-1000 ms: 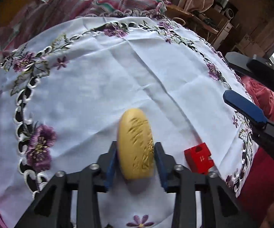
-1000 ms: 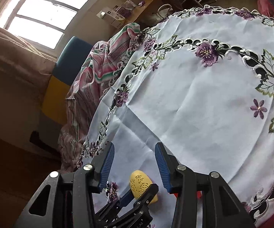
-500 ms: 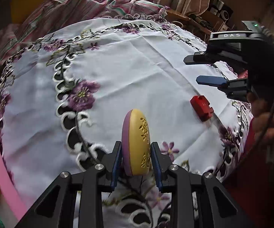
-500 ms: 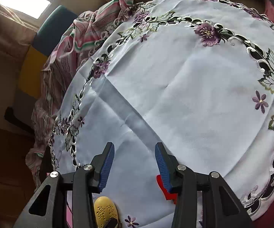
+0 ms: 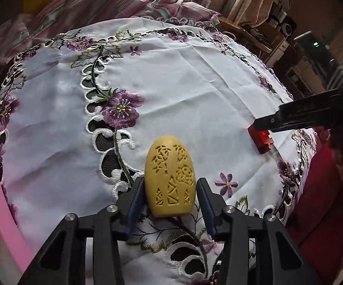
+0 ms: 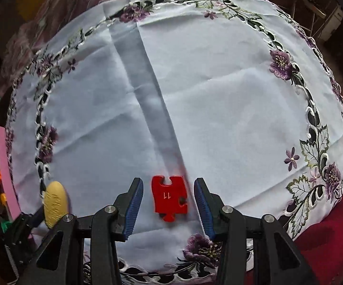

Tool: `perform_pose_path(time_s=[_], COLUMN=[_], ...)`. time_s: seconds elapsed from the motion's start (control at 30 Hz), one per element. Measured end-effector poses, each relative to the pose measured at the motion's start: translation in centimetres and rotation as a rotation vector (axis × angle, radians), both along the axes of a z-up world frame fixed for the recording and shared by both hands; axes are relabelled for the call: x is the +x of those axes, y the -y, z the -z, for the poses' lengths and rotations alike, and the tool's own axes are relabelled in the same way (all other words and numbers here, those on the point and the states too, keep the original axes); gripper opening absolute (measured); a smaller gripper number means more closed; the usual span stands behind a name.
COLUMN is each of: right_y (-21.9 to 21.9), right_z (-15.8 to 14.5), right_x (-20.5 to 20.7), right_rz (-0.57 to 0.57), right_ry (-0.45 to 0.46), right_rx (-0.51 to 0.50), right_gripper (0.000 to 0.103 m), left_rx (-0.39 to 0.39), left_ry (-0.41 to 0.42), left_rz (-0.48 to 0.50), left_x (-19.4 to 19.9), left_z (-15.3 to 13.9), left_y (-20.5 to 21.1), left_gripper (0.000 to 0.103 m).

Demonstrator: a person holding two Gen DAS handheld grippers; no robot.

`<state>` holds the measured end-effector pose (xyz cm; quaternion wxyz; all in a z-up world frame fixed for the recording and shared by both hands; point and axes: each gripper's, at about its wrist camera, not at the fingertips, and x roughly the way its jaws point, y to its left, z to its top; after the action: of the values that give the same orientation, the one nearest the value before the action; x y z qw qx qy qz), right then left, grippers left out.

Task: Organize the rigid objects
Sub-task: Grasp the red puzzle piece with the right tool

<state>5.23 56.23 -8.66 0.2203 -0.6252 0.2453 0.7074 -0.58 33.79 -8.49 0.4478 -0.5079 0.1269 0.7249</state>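
In the left wrist view, the left hand-held gripper point(image 5: 170, 201) was opening, and the yellow egg point(image 5: 170, 178) lay on the white flowered cloth point(image 5: 195, 83) on the desk between its blue pads, with small gaps on both sides. In the right wrist view, the right hand-held gripper point(image 6: 169, 201) pointed down with its jaws apart, holding nothing. The red puzzle piece point(image 6: 169, 198) lay flat on the cloth between them, touching neither pad.

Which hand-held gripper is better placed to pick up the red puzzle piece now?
The right hand-held gripper. It points down at the red puzzle piece, which lies between its open jaws. The left hand-held gripper is opening around the yellow egg-shaped piece, far from it.
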Motion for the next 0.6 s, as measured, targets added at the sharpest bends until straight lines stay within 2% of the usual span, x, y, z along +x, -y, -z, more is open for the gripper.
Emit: perform_pose_path(time_s=[0.1,0.17,0.27,0.4,0.53,0.6], right_y=[0.7,1.5,2.0,2.4,2.7,3.6], right_z=[1.4,1.2,-0.2,-1.1,-0.9,0.0], right_x=[-0.6,-0.9,-0.9,-1.1,-1.8,-2.6], right_rz=[-0.054,-0.087,-0.086,-0.053,-0.037,-0.055], right_ry=[0.037,0.068,0.019,-0.082,-0.188,-0.187], right_rx=[-0.003,0.063,0.109,0.105,0.019,-0.008], right_gripper=[0.043,0.032,0.032,0.032,0.032,0.032], left_rx=[0.003,0.003,0.012,0.028,0.03,0.015], left_ry=[-0.01,-0.017,-0.007,-0.009,-0.037,-0.077], left_rz=[0.002,0.002,-0.009,-0.027,-0.017,0.005], left_x=[0.1,0.1,-0.1,-0.2,-0.1,0.2], left_z=[-0.2,-0.3,-0.3,-0.5,-1.0,-1.2], left_y=[0.4,0.7,1.6,2.6,2.8,2.3], left_gripper=[0.047,0.047,0.047,0.051,0.052,0.052])
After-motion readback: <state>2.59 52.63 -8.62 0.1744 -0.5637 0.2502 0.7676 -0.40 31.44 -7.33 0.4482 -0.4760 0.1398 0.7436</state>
